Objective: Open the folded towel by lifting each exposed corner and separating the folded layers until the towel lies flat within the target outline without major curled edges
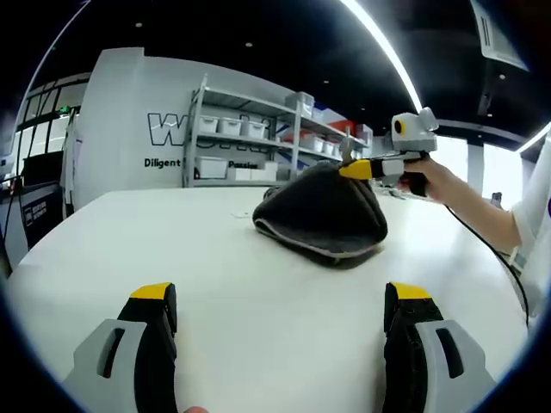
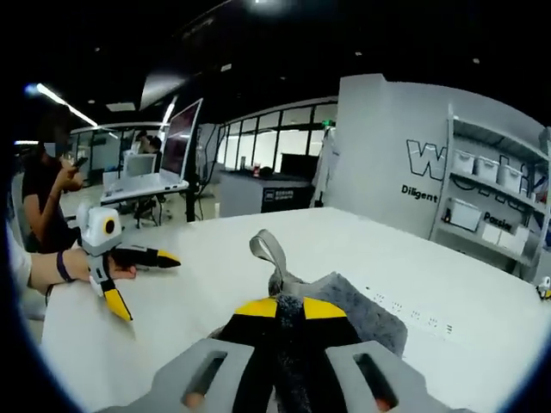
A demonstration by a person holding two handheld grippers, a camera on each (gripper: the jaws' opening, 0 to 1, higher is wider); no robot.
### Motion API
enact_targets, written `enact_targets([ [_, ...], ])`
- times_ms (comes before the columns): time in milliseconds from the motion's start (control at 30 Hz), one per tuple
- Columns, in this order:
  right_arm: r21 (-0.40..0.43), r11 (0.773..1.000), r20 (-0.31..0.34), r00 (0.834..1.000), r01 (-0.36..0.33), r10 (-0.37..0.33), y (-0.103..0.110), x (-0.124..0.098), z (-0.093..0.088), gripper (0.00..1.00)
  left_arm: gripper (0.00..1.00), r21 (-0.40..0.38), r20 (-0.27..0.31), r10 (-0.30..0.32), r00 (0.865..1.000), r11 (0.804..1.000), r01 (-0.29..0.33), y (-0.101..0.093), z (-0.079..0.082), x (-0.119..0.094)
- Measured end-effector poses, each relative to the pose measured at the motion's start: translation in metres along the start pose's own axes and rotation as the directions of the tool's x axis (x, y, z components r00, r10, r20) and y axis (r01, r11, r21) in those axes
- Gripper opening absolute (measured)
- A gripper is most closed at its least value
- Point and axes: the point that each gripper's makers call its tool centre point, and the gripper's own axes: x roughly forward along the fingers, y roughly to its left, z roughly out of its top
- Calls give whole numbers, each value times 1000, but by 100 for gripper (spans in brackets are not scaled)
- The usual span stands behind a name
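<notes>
On the white wall panel (image 1: 129,103) behind the shelving, large outlined letters begin with "W", and the shelf rack (image 1: 250,138) cuts off the rest of the word. Beneath them, in small dark print, I can read "Diligent", then a gap behind the shelf post, then a word starting "Pas" that I cannot finish. In the right gripper view the same wall panel (image 2: 387,146) shows the big "W" with part of a second letter, "Diligent" under it, and further right what looks like "Passion" between the shelves (image 2: 491,215). A dark sign on the low counter (image 2: 280,196) carries white lettering too small to read.
</notes>
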Motion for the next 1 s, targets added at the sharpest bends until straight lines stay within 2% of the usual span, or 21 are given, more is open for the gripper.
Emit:
enact_targets([
  [500,96,989,83,989,112,-120,-44,-32,7,3,99,-1,0,0,1000,1000,0,0,0,0],
  [767,192,968,124,974,163,-188,-67,-51,2,3,99,-2,0,1,1000,1000,-1,-2,0,0],
  [1000,250,945,134,959,209,-248,-87,-68,-7,3,99,-3,1,0,1000,1000,0,-3,0,-1],
])
